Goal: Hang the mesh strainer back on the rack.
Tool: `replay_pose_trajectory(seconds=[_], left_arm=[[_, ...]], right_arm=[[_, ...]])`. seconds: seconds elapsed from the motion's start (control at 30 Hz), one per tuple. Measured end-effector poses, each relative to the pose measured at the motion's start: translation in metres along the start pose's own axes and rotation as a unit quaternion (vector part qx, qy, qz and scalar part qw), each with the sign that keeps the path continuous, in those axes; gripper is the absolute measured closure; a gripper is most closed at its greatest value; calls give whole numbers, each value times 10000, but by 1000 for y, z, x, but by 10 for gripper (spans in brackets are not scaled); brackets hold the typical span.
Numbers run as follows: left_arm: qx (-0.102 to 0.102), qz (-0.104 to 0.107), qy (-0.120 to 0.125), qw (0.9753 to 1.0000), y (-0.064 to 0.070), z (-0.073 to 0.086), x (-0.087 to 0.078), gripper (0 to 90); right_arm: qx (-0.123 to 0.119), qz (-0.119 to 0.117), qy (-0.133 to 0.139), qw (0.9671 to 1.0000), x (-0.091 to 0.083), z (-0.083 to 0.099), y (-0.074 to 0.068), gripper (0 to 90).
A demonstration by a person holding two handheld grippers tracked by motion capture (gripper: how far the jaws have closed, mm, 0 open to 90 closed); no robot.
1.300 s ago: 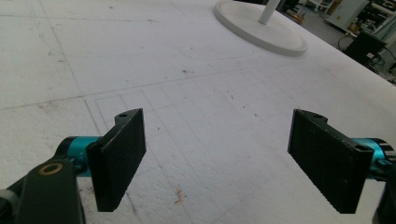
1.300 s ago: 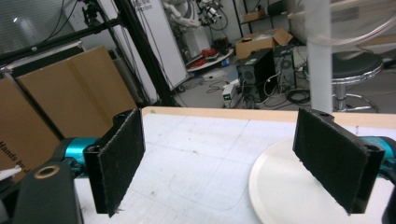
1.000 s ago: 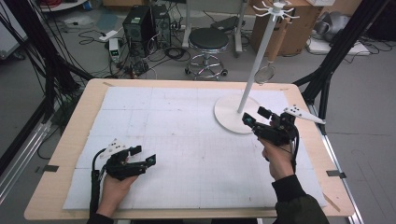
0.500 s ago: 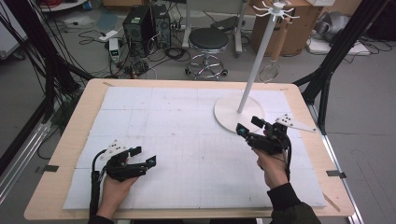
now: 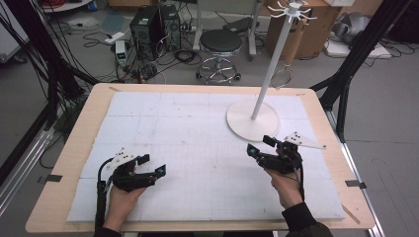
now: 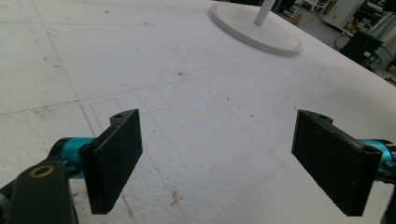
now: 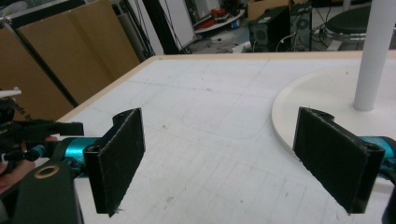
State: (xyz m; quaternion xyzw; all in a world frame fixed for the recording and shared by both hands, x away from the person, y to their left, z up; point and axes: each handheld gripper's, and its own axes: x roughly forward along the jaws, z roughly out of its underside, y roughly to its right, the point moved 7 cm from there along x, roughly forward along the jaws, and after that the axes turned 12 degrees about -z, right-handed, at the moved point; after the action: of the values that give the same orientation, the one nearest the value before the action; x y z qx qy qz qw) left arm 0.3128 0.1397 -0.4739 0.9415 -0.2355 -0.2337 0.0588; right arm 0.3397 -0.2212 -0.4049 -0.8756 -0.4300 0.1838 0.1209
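Note:
A white stand rises at the back right of the mat, with a round base, a tall pole and hooks at the top. From one hook hangs a small mesh strainer on a wooden handle. My right gripper is open and holds nothing, just in front of the base, pointing left. In the right gripper view its jaws stand wide apart with the base and pole to the right. At the front left of the mat my left gripper is open and holds nothing. Its own view looks toward the base.
A white gridded mat covers the wooden table. Beyond the far edge are a black stool, computer cases, floor cables and a cardboard box. Black frame legs stand off the table's right.
My right gripper has drawn back from the stand base, toward the person and slightly left. The left gripper has stayed put.

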Motion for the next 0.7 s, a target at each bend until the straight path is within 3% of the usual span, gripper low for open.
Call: replay_pose_trajectory(seconds=[0.23,0.7], left_arm=[[3,49,21,10000,1,0,0,165],[-52,80,32,9999,1,0,-1,165]], right_arm=[[-40,156,-146,9998,-1,15,6,159],[-34,144,-281,9995,-9,42,12,153]])
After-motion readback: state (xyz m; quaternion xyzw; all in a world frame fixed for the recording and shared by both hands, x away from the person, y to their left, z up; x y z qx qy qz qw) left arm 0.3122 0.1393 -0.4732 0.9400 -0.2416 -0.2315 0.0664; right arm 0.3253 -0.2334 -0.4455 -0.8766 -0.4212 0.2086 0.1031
